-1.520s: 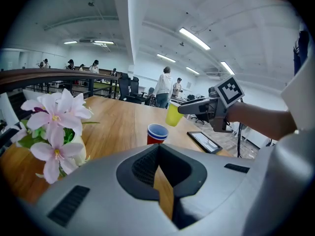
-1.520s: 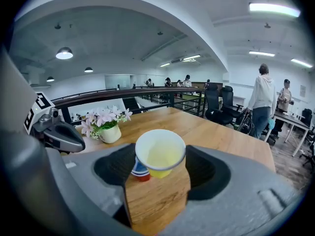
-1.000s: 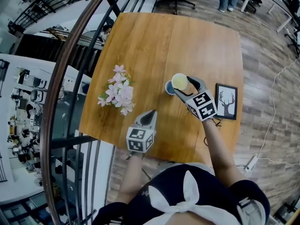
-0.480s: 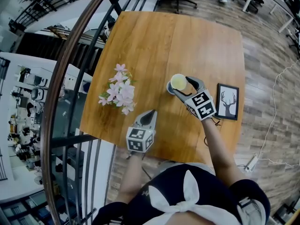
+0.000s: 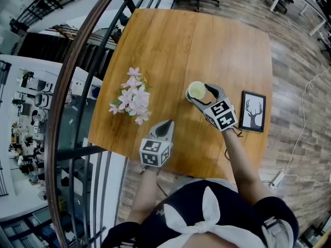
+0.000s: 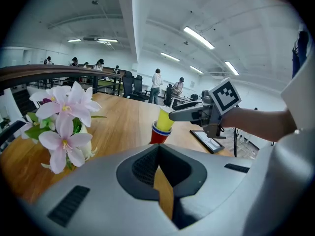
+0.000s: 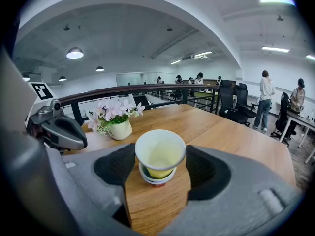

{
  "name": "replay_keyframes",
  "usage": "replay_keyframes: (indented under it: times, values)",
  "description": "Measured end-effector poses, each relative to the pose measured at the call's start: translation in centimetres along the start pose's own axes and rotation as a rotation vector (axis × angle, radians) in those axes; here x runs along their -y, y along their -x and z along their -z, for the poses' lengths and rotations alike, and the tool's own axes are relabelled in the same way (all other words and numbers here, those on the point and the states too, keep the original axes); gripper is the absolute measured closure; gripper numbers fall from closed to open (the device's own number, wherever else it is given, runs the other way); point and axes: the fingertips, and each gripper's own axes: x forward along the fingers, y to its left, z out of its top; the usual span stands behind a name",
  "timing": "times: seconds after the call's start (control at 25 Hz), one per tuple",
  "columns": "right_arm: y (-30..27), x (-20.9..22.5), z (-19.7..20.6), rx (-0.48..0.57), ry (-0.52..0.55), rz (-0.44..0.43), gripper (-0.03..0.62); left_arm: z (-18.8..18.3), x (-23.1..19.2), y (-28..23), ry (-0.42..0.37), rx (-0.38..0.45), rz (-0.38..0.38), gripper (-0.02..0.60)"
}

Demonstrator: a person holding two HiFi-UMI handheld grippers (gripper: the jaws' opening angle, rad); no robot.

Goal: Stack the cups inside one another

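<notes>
My right gripper (image 5: 199, 93) is shut on a yellow cup (image 5: 197, 90) near the table's middle, its pads at either side of the cup (image 7: 160, 154). The left gripper view shows the yellow cup (image 6: 165, 119) tilted a little and sunk partly into a blue cup (image 6: 160, 130), which sits inside a red cup (image 6: 158, 137) standing on the wood. From the head view the two lower cups are almost hidden under the yellow one. My left gripper (image 5: 165, 127) rests shut and empty by the table's near edge, apart from the cups.
A pot of pink flowers (image 5: 131, 100) stands left of the cups. A framed deer picture (image 5: 252, 111) lies flat to their right. The wooden table (image 5: 170, 40) ends beside a curved railing (image 5: 77, 71) on the left. People stand far off in the room.
My right gripper has come down with the yellow cup, which now covers the blue cup that showed at its left before. The left gripper has stayed put.
</notes>
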Motion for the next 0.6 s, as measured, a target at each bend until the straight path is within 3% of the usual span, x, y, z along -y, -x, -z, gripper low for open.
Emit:
replay_keyframes:
  times: [0.6]
  values:
    - [-0.4,-0.1,1.1,-0.030,-0.014,-0.001,0.260,0.2,-0.2,0.0,-0.001,-0.005,-0.004,0.572]
